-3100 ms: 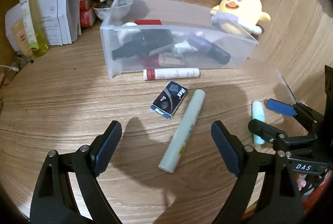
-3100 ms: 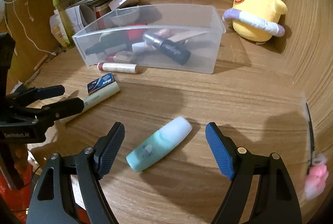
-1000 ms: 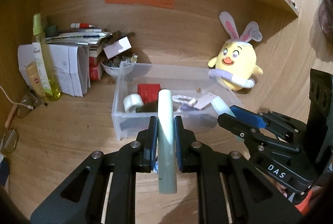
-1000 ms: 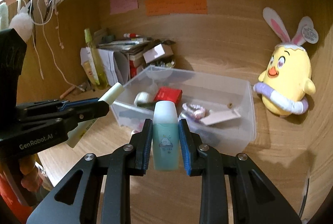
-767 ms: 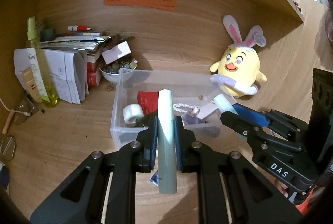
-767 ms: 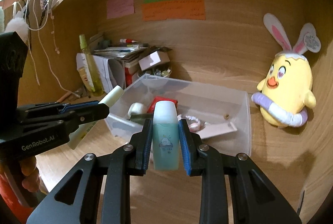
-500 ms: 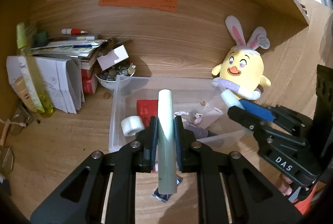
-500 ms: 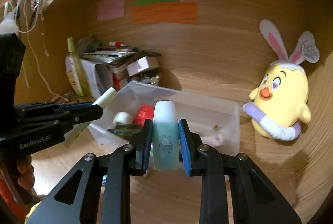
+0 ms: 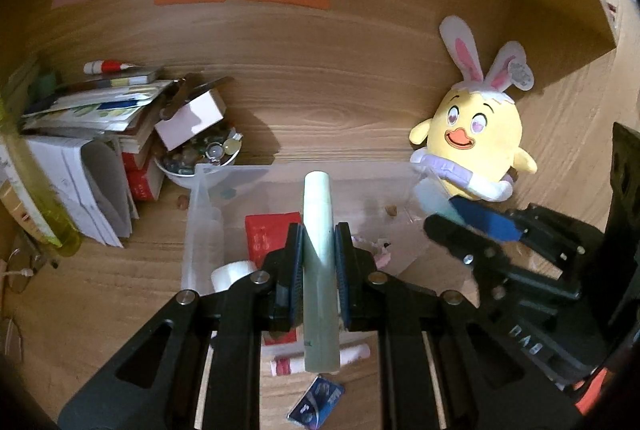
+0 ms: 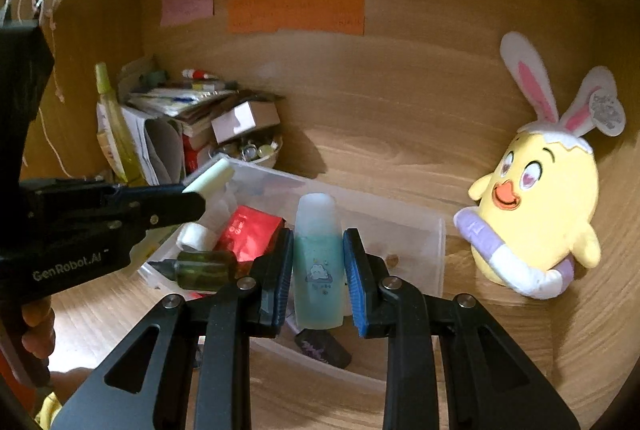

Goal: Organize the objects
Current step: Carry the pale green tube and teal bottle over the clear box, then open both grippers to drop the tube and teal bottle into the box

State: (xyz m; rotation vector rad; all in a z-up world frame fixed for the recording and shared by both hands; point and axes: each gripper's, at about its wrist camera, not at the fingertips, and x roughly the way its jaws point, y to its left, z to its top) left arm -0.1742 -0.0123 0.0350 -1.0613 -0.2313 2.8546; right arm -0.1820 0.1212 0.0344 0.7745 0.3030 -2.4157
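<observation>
The left tool (image 9: 318, 266) is clamped on a pale green tube (image 9: 318, 242), gripped at mid-length, its far end reaching out over the clear bin (image 9: 208, 190) just ahead. The right tool (image 10: 319, 272) is clamped on a small teal bottle (image 10: 318, 262), also above the bin. Both items look light, rigid and smooth; a grip across the middle seems sensible, as slick plastic could slide. Both tools tilt downward toward the bin, side by side. A lip balm (image 9: 352, 354) and a blue packet (image 9: 316, 404) lie on the worktop (image 9: 100, 294) beneath the left tool.
</observation>
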